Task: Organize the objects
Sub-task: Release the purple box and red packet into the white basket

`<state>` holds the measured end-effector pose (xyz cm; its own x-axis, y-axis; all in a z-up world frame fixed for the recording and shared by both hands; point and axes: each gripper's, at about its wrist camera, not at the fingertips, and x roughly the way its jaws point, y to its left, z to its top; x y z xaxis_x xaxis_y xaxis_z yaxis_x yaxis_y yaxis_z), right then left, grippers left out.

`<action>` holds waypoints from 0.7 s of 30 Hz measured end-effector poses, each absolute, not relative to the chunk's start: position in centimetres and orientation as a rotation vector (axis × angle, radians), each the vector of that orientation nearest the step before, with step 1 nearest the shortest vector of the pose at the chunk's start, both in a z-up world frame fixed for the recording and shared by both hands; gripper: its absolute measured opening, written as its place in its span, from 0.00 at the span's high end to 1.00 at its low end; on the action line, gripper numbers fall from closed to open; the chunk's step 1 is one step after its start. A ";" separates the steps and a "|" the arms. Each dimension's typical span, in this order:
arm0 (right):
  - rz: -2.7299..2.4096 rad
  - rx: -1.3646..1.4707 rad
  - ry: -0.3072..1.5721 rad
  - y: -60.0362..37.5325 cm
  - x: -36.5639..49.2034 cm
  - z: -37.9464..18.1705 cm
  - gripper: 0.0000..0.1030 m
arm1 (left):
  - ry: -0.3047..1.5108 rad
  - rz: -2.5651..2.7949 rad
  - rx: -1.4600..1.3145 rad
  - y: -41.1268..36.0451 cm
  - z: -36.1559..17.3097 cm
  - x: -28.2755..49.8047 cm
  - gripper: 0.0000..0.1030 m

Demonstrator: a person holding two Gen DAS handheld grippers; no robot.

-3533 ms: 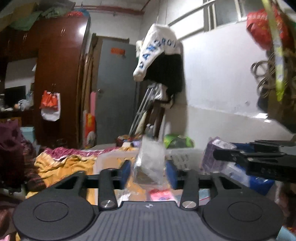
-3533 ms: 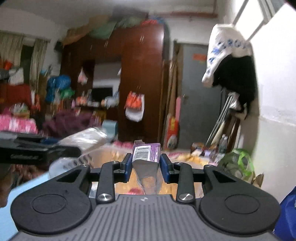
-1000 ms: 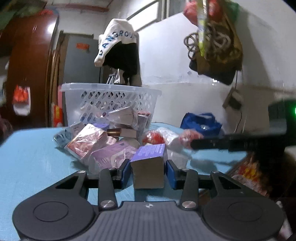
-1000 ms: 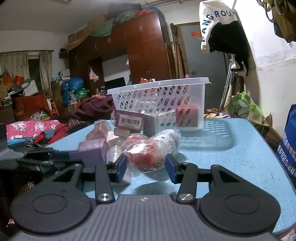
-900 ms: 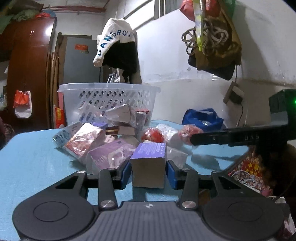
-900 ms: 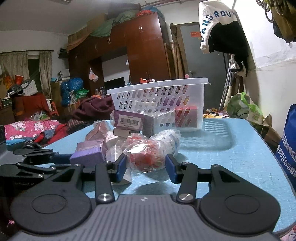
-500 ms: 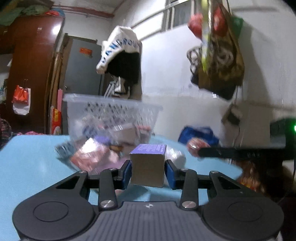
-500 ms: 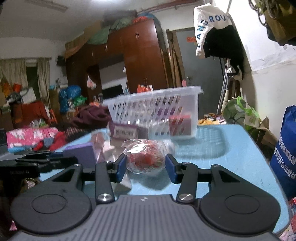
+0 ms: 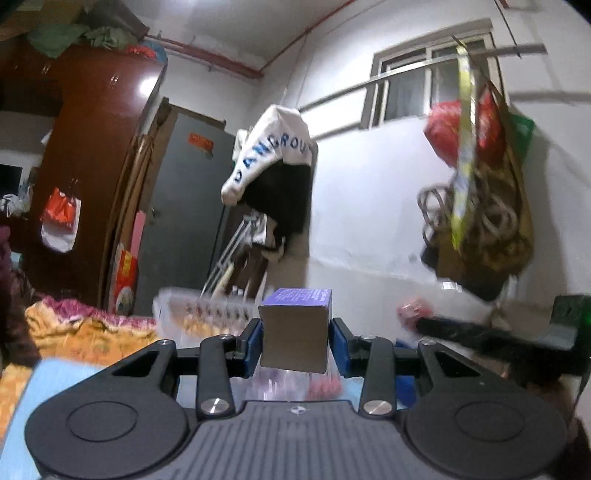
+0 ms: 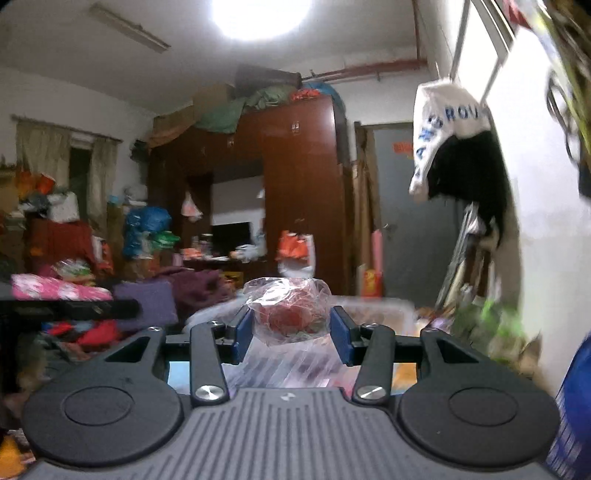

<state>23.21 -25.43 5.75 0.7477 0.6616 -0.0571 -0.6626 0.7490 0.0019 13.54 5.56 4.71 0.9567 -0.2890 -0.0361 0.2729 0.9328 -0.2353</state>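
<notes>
The left gripper (image 9: 295, 338) is clamped on a purple-topped box (image 9: 294, 330), lifted above the blurred white basket (image 9: 199, 314) and the blue table (image 9: 44, 384). The right gripper (image 10: 291, 328) pinches a clear bag of red items (image 10: 290, 312), with the basket rim (image 10: 369, 306) just beyond. A brown wardrobe (image 10: 303, 184), grey door (image 9: 184, 229) and hanging clothes (image 9: 273, 173) crowd the walls; open air lies ahead of both tools

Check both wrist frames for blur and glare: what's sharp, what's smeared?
Left wrist view: the purple box in the left gripper is sharp; the basket behind is motion-smeared, with glare on the wardrobe.
Right wrist view: the ceiling lamp blows out; the plastic bag in the right gripper is crisp, the right edge streaked.
</notes>
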 end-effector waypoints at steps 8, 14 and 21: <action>0.689 -0.088 0.144 -20.2 30.3 6.9 0.49 | 0.244 -0.252 -0.166 3.2 7.3 24.4 0.47; 0.671 -0.079 0.114 -22.1 27.8 5.6 0.10 | 0.223 -0.211 -0.174 3.7 5.3 23.4 0.30; 0.738 0.013 0.232 -27.7 22.1 0.4 0.00 | 0.261 -0.283 -0.192 4.8 0.5 13.2 0.15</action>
